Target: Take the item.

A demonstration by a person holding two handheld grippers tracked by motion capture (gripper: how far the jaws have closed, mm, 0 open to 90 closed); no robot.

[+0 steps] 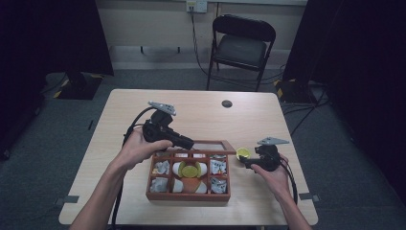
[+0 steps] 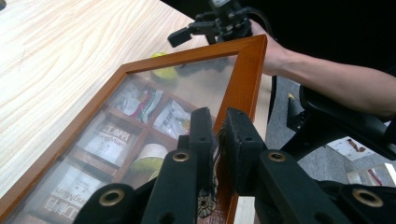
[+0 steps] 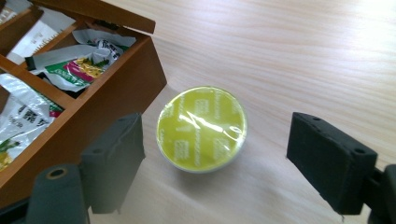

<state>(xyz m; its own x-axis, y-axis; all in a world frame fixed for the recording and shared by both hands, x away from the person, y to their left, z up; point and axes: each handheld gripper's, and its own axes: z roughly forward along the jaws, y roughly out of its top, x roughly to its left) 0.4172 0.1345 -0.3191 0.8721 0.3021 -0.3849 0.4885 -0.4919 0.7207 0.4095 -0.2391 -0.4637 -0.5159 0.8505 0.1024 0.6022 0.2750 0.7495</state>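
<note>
Wooden surface [image 1: 134, 103] is carrying one box [image 1: 189, 194]; left gripper [image 2: 218, 128] is clamping its lid [image 2: 245, 79], right gripper [image 3: 212, 161] is standing released around one yellow capsule [image 3: 201, 128], seemingly untouched.

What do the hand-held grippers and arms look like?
Each hand-held gripper is black: the left one and the right one both carry a grey three-cornered plate on top and trail a black cable. The jaws are thick black blocks on arms with brass-coloured rivets. The person's forearms are bare, with no sleeves showing.
</note>
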